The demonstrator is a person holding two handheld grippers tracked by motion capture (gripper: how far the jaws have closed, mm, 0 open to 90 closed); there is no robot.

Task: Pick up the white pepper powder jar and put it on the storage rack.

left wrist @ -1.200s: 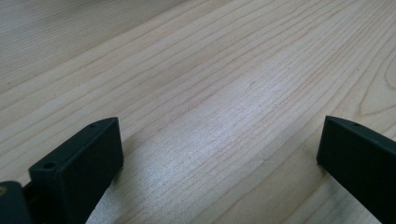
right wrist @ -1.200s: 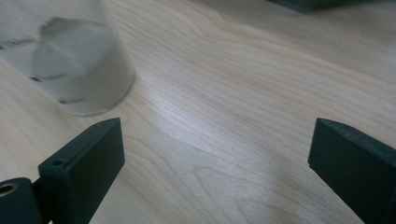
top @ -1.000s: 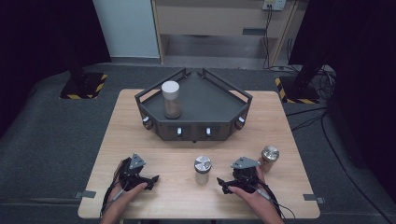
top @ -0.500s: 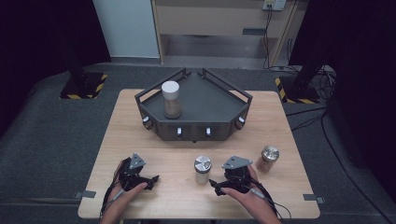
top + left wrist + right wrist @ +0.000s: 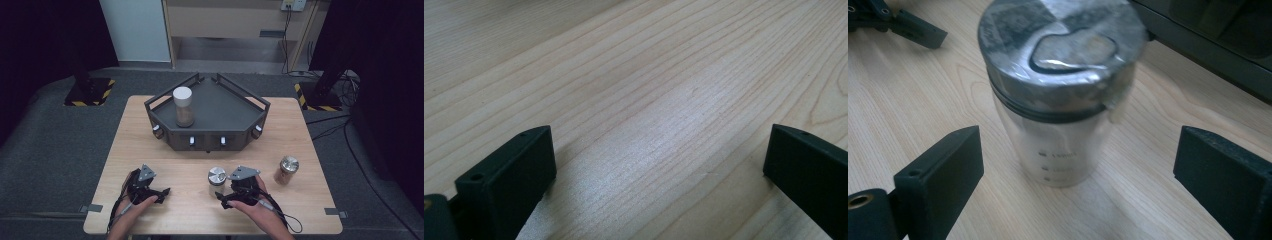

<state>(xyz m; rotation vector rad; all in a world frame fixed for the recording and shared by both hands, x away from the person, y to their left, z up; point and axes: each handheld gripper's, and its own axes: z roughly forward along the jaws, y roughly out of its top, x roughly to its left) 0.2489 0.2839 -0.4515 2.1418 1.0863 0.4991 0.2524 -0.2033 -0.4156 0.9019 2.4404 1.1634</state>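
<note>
Faint, unreadable graduation marks on the clear jar (image 5: 1060,135) with the metal lid; no legible text.

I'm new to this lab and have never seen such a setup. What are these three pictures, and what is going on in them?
A person sits at a wooden table and holds a hand tool with two black jaws in each hand: the left gripper and the right gripper. The high view comes from a fixed camera above, looking down on the table. The other two pictures come from small cameras riding on each gripper, looking along its jaws.

On the table stand a dark angular tray with a white-lidded jar on it, a clear jar with a metal lid in front of the tray, and a brown-filled jar farther right.

Nothing is held. The left gripper's jaws stand open over bare wood. The right gripper's open jaws point at the clear jar without touching it, probably about to grasp it.
</note>
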